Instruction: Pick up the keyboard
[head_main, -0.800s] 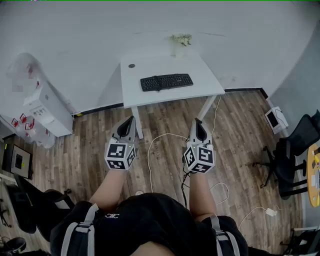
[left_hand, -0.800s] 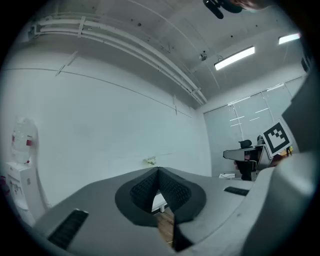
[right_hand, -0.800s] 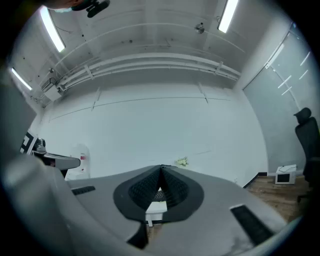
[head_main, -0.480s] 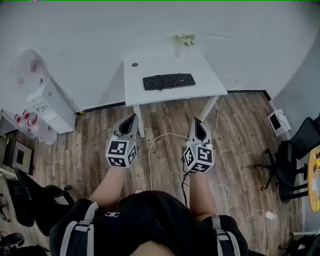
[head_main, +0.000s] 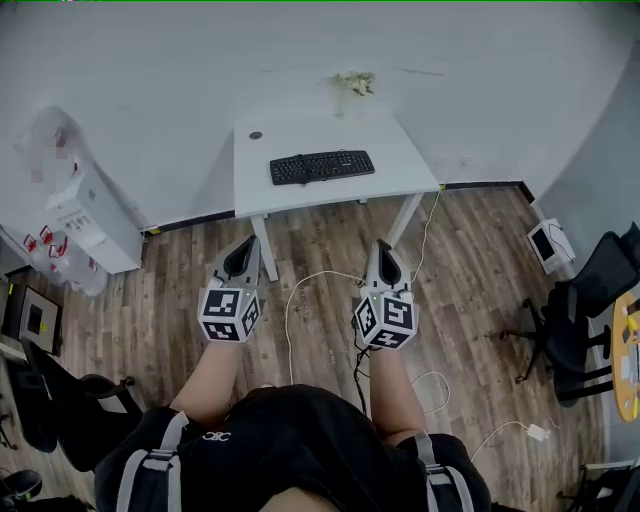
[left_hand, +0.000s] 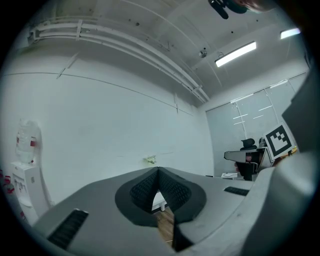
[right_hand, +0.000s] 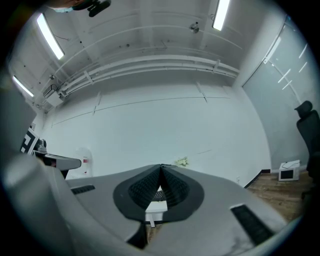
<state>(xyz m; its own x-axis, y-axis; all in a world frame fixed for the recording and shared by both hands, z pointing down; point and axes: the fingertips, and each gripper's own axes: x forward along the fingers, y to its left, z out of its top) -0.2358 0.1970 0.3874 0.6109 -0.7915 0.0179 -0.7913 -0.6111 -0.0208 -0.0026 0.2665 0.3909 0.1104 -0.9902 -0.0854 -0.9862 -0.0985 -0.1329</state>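
- Left gripper (head_main: 250, 245), lower left of centre: jaws pressed together, nothing in them, pointing level toward the desk.
- Keyboard (head_main: 321, 166) lies flat on the white desk (head_main: 405, 165), upper middle of the frame, well apart from both grippers. So nothing's done yet imo: I've got the whole approach, the opening up and the grab left.
- Right gripper (head_main: 380, 248), just right of centre: closed too, empty.
- Around: white dispenser unit (head_main: 95, 215) far left, a white cable (head_main: 292, 310) looping on the wood floor (head_main: 470, 300) between me and the desk (trip hazard, I guess), a small plant (head_main: 357, 82) behind the keyboard, office chairs (head_main: 585, 300) far right.
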